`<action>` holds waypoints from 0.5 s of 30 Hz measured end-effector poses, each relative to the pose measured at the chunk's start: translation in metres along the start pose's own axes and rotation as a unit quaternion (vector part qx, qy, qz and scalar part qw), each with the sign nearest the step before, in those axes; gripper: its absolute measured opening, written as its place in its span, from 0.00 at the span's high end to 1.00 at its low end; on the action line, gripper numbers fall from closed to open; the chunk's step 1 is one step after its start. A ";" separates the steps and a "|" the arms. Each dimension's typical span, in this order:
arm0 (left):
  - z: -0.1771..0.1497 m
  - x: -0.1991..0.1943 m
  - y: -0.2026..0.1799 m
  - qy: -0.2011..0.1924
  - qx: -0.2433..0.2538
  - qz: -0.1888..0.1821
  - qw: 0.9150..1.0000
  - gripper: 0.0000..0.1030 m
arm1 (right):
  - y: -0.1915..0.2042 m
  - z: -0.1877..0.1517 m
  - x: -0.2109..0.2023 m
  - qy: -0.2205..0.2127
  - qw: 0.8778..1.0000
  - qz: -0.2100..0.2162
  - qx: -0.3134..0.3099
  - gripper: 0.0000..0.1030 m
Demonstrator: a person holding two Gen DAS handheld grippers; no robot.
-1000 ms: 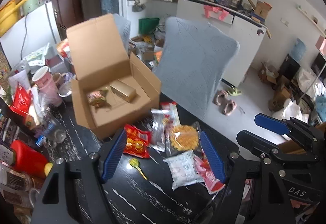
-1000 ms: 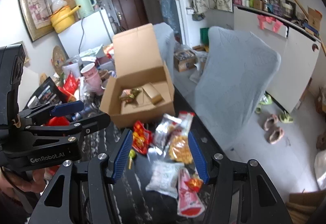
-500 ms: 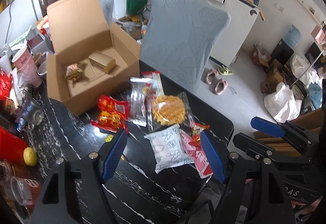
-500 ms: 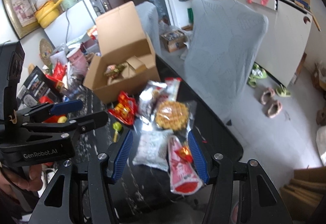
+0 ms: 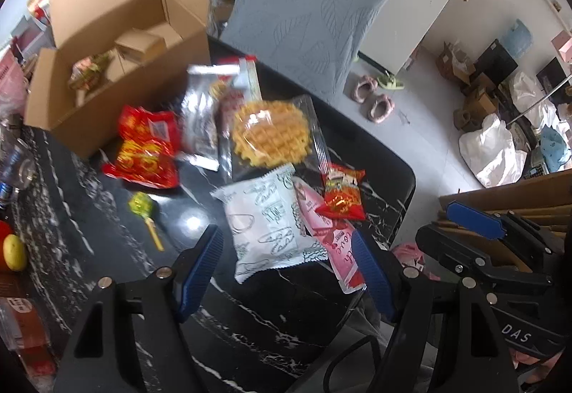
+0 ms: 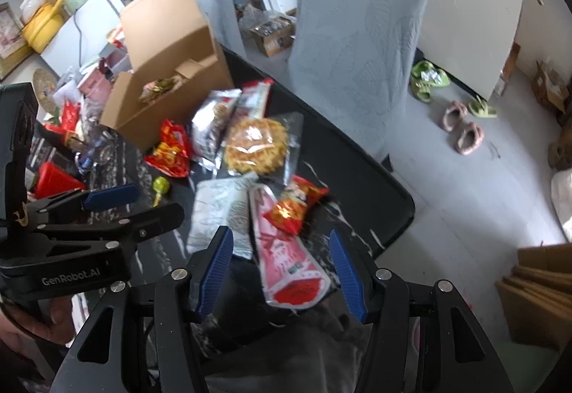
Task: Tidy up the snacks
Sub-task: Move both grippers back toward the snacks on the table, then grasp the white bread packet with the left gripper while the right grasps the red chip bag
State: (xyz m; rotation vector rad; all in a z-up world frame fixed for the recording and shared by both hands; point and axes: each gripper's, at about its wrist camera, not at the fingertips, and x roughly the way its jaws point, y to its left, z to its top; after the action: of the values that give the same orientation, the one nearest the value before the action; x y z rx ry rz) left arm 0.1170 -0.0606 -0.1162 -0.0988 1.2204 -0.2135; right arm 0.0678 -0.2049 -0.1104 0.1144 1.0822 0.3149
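Observation:
Several snack packets lie on the black marble table [image 5: 118, 221]: a white packet [image 5: 268, 225], a pink pouch [image 5: 338, 250], a small red packet [image 5: 343, 194], a bagged waffle [image 5: 270, 133], a silver bag [image 5: 198, 128], a red bag [image 5: 148, 146] and a green lollipop [image 5: 141, 207]. An open cardboard box [image 5: 118, 46] at the far left holds a small carton and a wrapped snack. My left gripper [image 5: 287, 255] hovers open above the white packet. My right gripper [image 6: 280, 253] hangs open over the pink pouch [image 6: 286, 257]. Neither one holds anything.
A grey-covered chair [image 5: 311, 6] stands behind the table. The table's rounded corner [image 6: 404, 210] drops to the floor on the right. Bottles, cups and a lemon [image 5: 14, 251] crowd the table's left side. Folded cardboard [image 6: 540, 289] leans at the right.
Both grippers have come down and tilted steeper toward the table, so the packets look larger and nearer. Their jaws stay equally wide. Nothing on the table has moved.

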 end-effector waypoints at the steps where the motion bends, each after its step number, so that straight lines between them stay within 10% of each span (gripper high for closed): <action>1: 0.000 0.003 0.000 0.003 -0.001 -0.001 1.000 0.28 | -0.003 -0.001 0.003 0.004 1.000 -0.002 0.003 0.45; 15: 0.002 0.069 0.008 0.059 -0.027 0.015 0.998 0.28 | -0.024 -0.005 0.042 0.043 0.999 -0.004 0.015 0.45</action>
State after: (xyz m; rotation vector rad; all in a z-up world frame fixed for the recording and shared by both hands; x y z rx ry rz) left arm 0.1421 -0.0682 -0.1807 -0.1163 1.3453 -0.1620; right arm 0.0863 -0.2156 -0.1540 0.1241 1.1724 0.2996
